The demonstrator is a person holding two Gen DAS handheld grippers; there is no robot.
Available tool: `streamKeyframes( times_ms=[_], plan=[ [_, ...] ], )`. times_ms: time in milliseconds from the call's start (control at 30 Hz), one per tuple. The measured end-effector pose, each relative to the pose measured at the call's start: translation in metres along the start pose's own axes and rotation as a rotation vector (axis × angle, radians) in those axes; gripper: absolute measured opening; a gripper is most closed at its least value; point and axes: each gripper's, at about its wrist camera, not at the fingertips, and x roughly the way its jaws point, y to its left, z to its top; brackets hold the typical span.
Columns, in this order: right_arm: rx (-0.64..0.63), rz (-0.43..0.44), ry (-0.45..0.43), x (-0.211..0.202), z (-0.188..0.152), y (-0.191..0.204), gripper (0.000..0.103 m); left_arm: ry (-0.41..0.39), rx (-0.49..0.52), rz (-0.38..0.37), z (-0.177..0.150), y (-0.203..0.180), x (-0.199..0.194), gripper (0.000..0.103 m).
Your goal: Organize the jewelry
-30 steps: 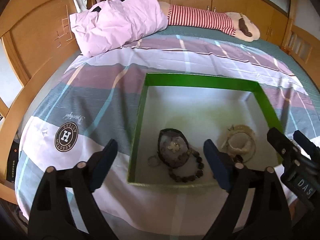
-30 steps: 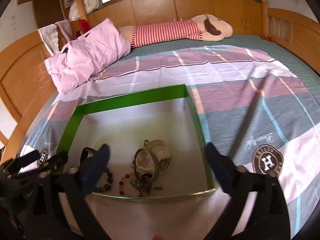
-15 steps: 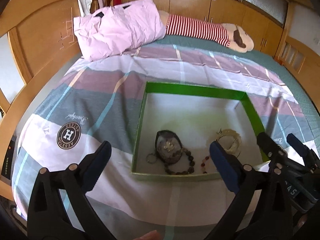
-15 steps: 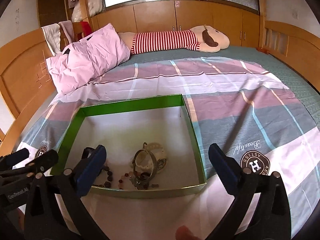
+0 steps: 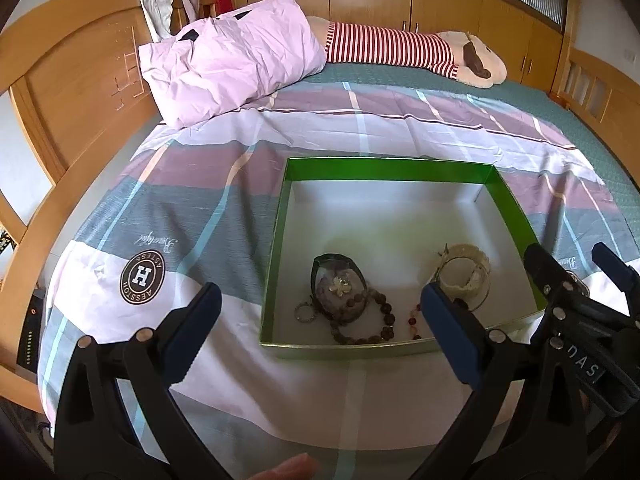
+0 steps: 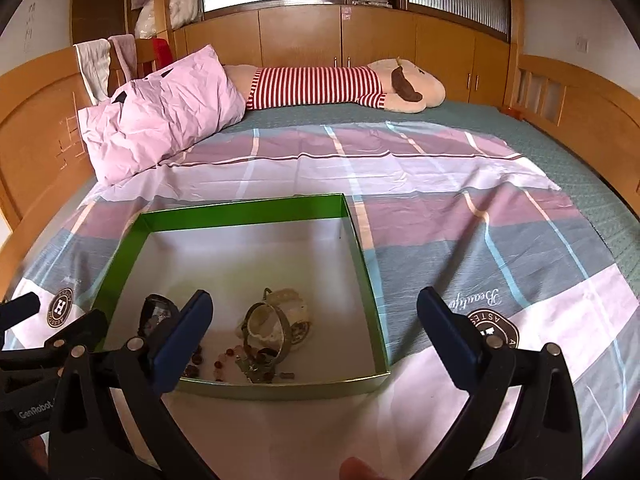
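A green-rimmed box [image 5: 280,216] with a white floor lies on the bed; it also shows in the right wrist view [image 6: 362,256]. Inside near its front edge lie a dark bangle with a flower charm [image 5: 338,282], a brown bead bracelet [image 5: 370,326], a small ring [image 5: 305,314], red beads [image 5: 414,318] and a pale bangle [image 5: 464,270]. The pale bangle [image 6: 276,326] and the dark bangle [image 6: 158,312] show in the right wrist view. My left gripper [image 5: 320,330] is open and empty, held above the box's front edge. My right gripper [image 6: 314,334] is open and empty beside it.
A striped bedsheet [image 6: 440,184] covers the bed. A pink pillow [image 5: 232,68] and a striped plush toy [image 5: 400,50] lie at the far end. A wooden headboard [image 5: 68,92] stands on the left, cabinets at the back.
Both grippers have pulled back and risen away from the box, which now looks smaller and farther. Both stay open and empty. The jewelry has not moved.
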Motion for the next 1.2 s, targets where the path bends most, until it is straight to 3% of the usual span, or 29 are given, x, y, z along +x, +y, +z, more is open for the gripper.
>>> streamKeyframes(
  times_ms=[1200],
  plan=[
    [0.016, -0.009, 0.022, 0.0083, -0.0059, -0.0001, 0.102, 0.032, 0.004, 0.001, -0.0029, -0.002, 0.0071, 0.101]
  ],
)
